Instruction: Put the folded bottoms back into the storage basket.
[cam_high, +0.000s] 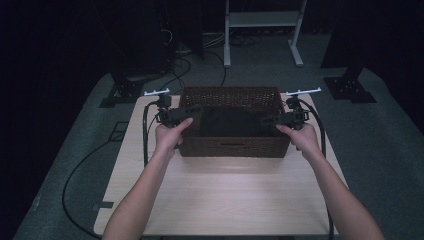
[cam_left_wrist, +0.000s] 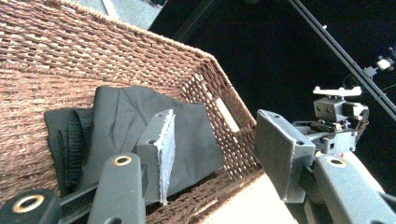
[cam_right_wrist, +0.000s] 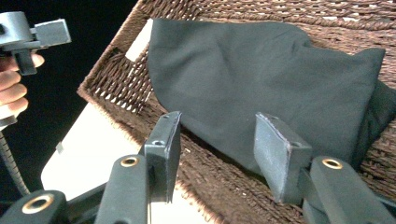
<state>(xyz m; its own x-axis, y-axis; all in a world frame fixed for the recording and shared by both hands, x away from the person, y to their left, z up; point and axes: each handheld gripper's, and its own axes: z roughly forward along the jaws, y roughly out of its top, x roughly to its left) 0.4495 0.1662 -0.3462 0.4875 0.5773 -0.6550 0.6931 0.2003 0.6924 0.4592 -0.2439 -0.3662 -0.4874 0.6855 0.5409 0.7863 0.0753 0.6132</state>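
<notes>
Both sets of jaws are seen parted with nothing gripped between them. The left gripper (cam_high: 196, 110) is held over the left end of the wicker basket (cam_high: 230, 146), the right gripper (cam_high: 264, 120) over the right end, each pointed inward. The black cloth (cam_high: 229, 122) is found lying loosely folded inside the basket, below the jaws and untouched as far as can be told. The basket is set on the far half of the light wooden table (cam_high: 220, 195).
</notes>
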